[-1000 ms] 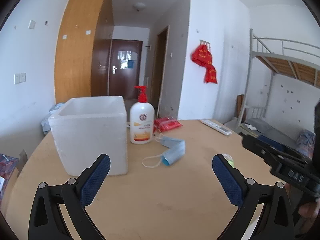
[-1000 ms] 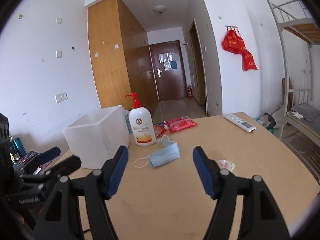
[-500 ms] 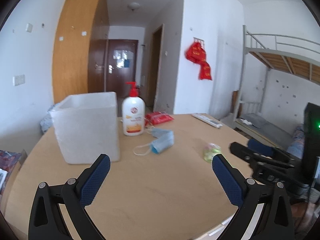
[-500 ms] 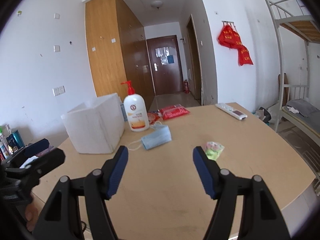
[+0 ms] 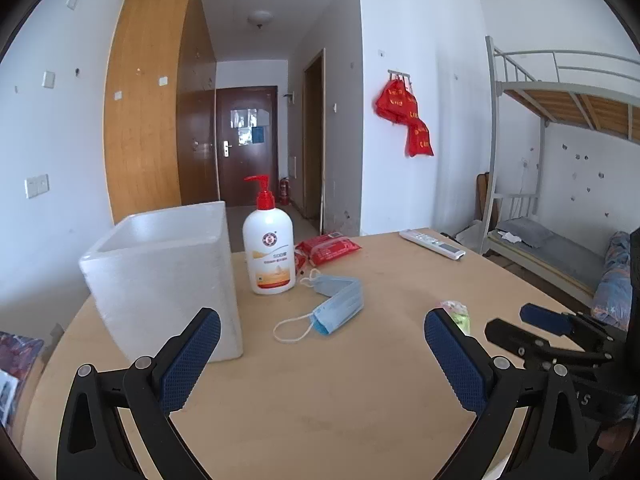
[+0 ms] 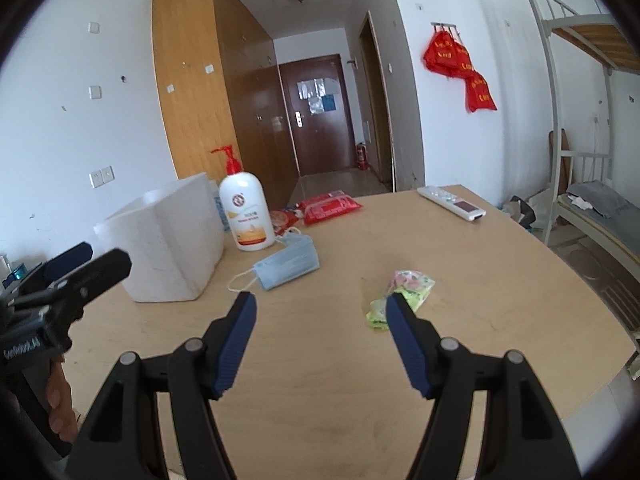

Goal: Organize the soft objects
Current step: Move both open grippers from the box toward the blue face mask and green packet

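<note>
A blue face mask lies crumpled mid-table, in front of a red wipes pack. A small green-and-pink soft packet rests to the right, just beyond my right gripper's right fingertip. The white foam box stands at the left. My left gripper is open and empty, low over the table short of the mask. My right gripper is open and empty too. Each gripper shows at the edge of the other's view.
A white pump bottle with a red top stands beside the box. A remote control lies at the far right of the wooden table. A bunk bed is to the right, and a person's hand holds the left gripper.
The right gripper has drawn back and sunk, bringing the green packet close to its right finger. The left gripper pulled back, then came forward again towards the box and mask. Both stay open.
</note>
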Motion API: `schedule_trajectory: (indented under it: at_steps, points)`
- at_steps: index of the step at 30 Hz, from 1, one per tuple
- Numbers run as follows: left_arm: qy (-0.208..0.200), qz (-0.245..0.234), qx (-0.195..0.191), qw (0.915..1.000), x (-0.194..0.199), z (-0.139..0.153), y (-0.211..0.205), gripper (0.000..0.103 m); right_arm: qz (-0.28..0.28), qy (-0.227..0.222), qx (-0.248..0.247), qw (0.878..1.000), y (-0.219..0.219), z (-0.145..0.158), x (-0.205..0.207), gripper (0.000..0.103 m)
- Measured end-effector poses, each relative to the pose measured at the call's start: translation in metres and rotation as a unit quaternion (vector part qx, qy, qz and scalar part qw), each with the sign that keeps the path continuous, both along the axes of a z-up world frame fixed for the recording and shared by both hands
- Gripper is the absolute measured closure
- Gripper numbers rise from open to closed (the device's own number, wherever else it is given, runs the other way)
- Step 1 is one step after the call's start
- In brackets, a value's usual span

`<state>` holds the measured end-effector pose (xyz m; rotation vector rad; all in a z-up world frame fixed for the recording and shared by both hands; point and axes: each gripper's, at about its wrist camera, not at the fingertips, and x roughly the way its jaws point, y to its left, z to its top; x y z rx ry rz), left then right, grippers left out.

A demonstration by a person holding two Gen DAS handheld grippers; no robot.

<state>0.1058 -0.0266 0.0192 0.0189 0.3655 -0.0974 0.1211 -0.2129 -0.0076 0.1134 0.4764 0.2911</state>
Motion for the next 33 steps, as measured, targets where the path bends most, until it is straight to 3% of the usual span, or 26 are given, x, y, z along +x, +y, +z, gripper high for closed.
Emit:
schedule_trajectory:
  at_steps: [15, 21, 27, 33]
  points:
    - [0.067, -0.016, 0.011, 0.9976, 0.095, -0.029, -0.016, 0.001, -0.025, 0.067, -0.02, 0.997, -0.013, -0.021, 0.063, 0.032]
    - [0.075, -0.025, 0.014, 0.9968, 0.121, -0.04, -0.017, 0.001, -0.029, 0.093, -0.028, 0.995, -0.016, -0.03, 0.082, 0.032]
    - [0.125, -0.059, 0.004, 0.9904, 0.158, -0.059, -0.02, 0.001, -0.03, 0.119, -0.019, 0.992, -0.021, -0.042, 0.097, 0.032]
    - [0.147, -0.05, 0.008, 0.9879, 0.179, -0.073, -0.022, 0.002, -0.023, 0.122, -0.014, 0.992, -0.022, -0.044, 0.101, 0.032]
